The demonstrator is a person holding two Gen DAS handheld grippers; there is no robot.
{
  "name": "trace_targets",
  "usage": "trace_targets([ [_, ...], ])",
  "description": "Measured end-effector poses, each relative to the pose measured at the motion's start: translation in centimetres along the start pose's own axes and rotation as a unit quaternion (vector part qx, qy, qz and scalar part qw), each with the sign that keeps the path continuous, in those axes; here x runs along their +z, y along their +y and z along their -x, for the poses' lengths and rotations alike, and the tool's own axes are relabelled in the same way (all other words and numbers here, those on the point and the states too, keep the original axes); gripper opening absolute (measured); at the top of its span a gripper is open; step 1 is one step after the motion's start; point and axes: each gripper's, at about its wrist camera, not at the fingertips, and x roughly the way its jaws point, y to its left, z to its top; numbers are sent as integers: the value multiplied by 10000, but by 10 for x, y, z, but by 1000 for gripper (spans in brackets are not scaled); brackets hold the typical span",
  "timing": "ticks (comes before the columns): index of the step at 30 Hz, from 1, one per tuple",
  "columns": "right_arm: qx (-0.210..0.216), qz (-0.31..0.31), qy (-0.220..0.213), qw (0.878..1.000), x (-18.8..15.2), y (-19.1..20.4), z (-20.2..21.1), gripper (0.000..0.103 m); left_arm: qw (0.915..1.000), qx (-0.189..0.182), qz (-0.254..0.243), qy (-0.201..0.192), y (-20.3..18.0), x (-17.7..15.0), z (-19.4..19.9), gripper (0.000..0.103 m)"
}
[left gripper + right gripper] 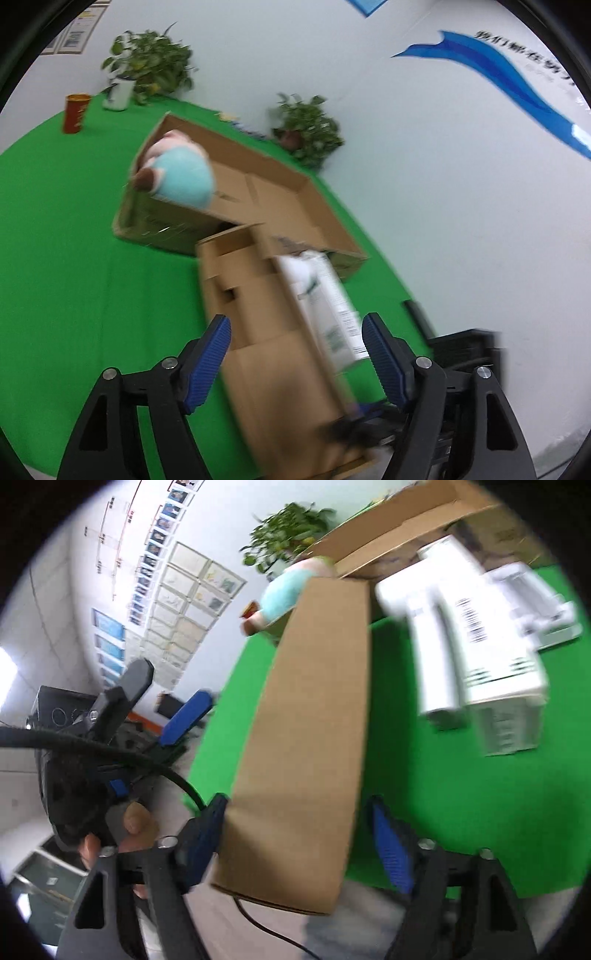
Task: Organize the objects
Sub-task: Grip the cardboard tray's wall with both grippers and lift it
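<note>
A small brown cardboard box [266, 332] hangs in the air, blurred, between the fingers of my right gripper [295, 834]; its plain side [306, 738] fills that view. Its left finger touches the box, the right finger stands off it. My left gripper [295, 354] is open around the box's open top. White cartons [476, 653] tumble out of it; one white carton [328, 306] shows at the box's edge. A large open cardboard box [240, 192] lies on the green table [74, 240] with a plush toy [177, 173] hanging over its near corner.
Two potted plants [151, 66] [306, 125] and a red cup [75, 112] stand along the table's far edge by the white wall. A black cable [110, 749] and the other hand-held gripper [122, 701] are at the left of the right wrist view.
</note>
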Motion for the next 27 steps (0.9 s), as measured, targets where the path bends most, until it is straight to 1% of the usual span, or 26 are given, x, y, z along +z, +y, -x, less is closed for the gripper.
trace_targets([
  [3,-613,399,-257,9970,-1,8,16,83,9991,337,-16,273,6,-7,-20,72],
  [6,-1068,831,-431,9899,-5,28,22,83,9979,410,-49,499,10,-14,-41,72],
  [8,-1135,871,-384,9890,1,30,11,82,9971,428,69,629,15,-16,-58,70],
  [9,-1171,919,-287,9884,1,30,4,81,9965,490,106,675,17,-17,-63,70],
  [10,-1235,962,-232,9874,3,29,-1,77,9961,541,85,698,17,-20,-68,67],
  [11,-1299,1009,-189,9862,1,32,-5,66,9954,579,2,761,17,-23,-71,57],
  [12,-1375,1035,-97,9850,-5,34,-9,59,9947,599,-59,837,16,-25,-74,52],
  [13,-1475,1047,-79,9835,-3,40,-17,53,9941,604,-96,899,15,-27,-75,44],
  [15,-1613,1181,-126,9797,-12,48,-16,53,9932,579,-110,1004,16,-32,-75,38],
  [16,-1601,1215,-89,9796,-12,51,-17,52,9927,567,-109,1063,16,-34,-70,31],
  [17,-1527,1284,-18,9799,-15,57,-18,48,9926,567,-125,1066,14,-39,-64,28],
  [19,-1497,1406,-68,9787,-18,62,-16,47,9923,660,-189,1030,14,-43,-51,29],
  [21,-1647,1464,-148,9753,-17,62,-21,47,9911,802,-281,1021,12,-45,-44,30],
  [24,-1774,1338,-193,9748,-3,56,-32,47,9898,953,-405,979,10,-38,-48,31],
  [26,-1946,1388,-267,9706,3,57,-37,47,9903,960,-416,913,8,-29,-56,38],
  [27,-1940,1335,-254,9715,6,56,-40,46,9903,957,-419,918,9,-27,-60,39],
])
